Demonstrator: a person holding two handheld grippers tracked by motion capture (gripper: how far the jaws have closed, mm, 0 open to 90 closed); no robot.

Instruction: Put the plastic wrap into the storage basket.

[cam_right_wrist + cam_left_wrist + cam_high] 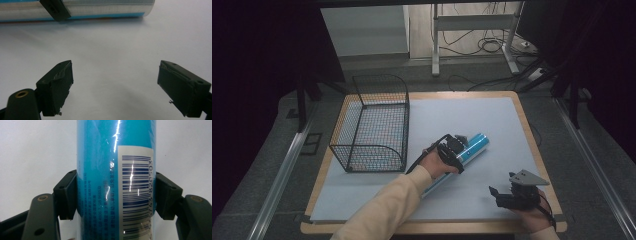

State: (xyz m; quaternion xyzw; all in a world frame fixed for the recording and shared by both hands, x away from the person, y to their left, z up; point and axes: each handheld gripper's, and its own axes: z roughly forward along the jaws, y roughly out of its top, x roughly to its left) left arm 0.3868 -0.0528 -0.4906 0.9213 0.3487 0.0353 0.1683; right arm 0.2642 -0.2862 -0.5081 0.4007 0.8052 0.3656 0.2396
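Blue tube [468,149] lying on the white mat [492,120], right of the wire basket [374,122]: your left gripper [115,195] grasps it mid-length; your right gripper [115,87] idles, jaws apart. Grasp step; next, probably lift level toward the basket.

On the blue tube [100,170] you can see a white label panel [136,195] carrying a dark blue barcode. Digits run along the barcode's edge, sideways to you; the run "743 820503" can be made out, while the first digits are too blurred to read. Left of the panel, small dark print runs across the blue wrapper, too fine for you to read.
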